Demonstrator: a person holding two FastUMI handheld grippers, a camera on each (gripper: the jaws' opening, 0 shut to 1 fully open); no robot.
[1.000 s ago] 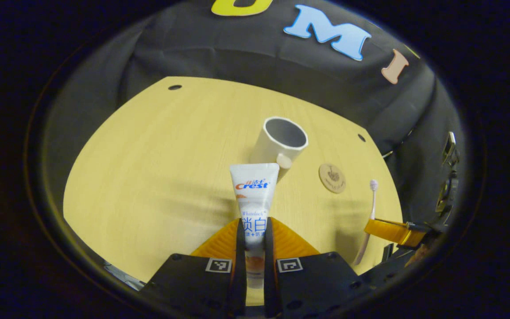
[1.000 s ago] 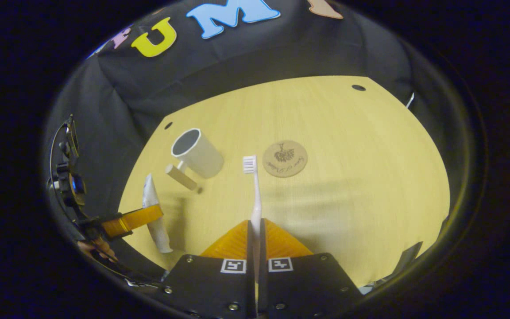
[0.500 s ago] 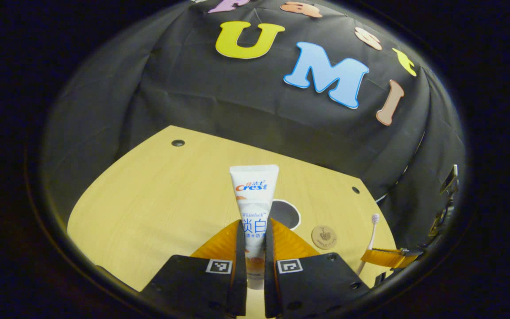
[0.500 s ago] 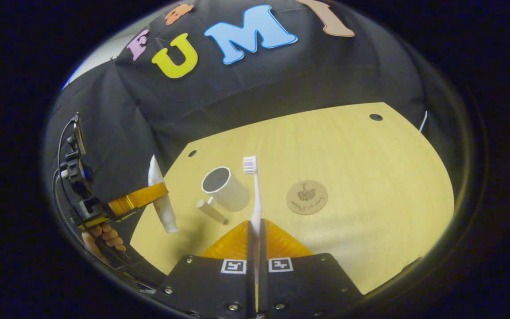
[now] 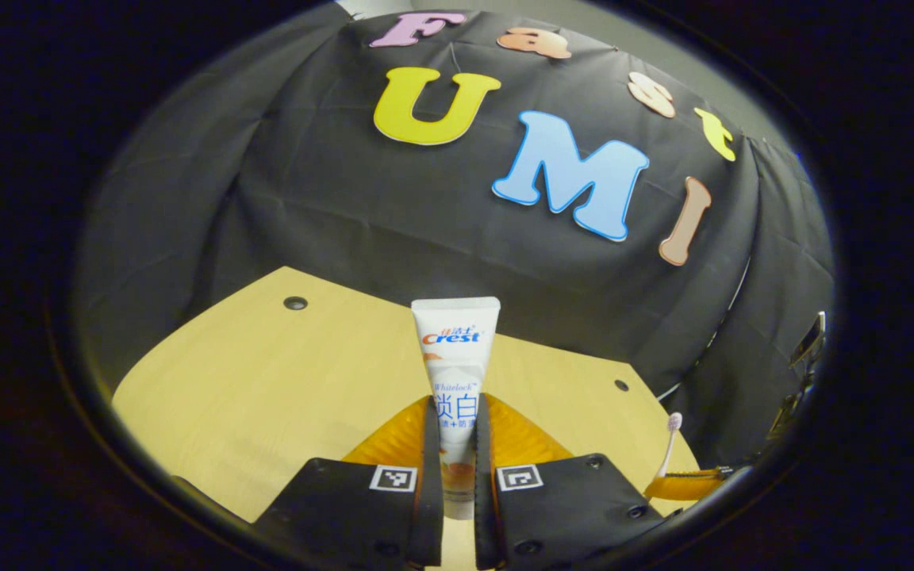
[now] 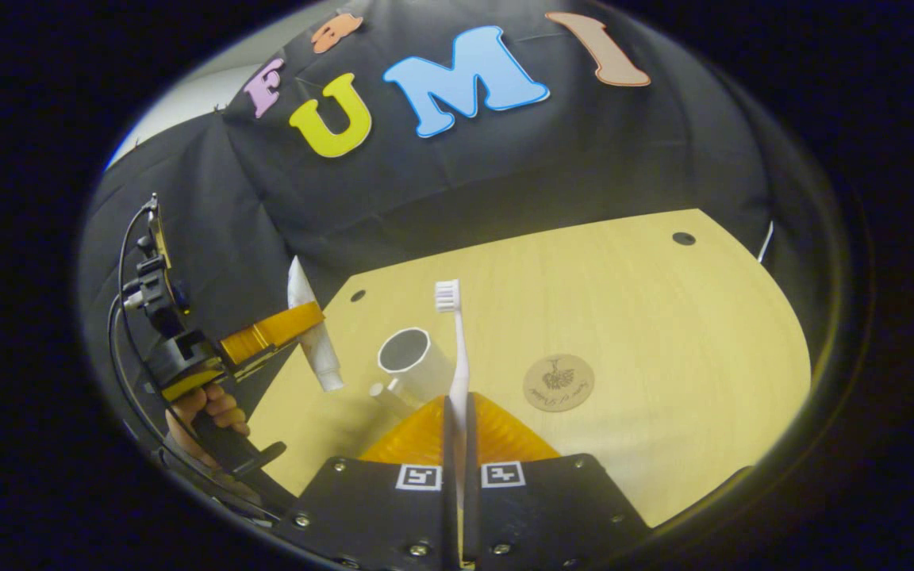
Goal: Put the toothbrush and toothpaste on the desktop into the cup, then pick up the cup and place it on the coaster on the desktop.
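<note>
The left gripper (image 5: 451, 444) is clamped on the toothpaste (image 5: 457, 357) low on the tube, crimped end up and the cap end pointing down in the right gripper view. The tube is soft and light, so a firm pinch near the cap end suits it best (squeezing the middle may dent it). The right gripper (image 6: 457, 428) is closed on the toothbrush (image 6: 457, 349) at its lower handle, bristles up; it is thin, stiff and slick, likely to pivot. The cup (image 6: 413, 361) stands on the desktop (image 6: 647, 317), left of the coaster (image 6: 558, 382), both apart.
</note>
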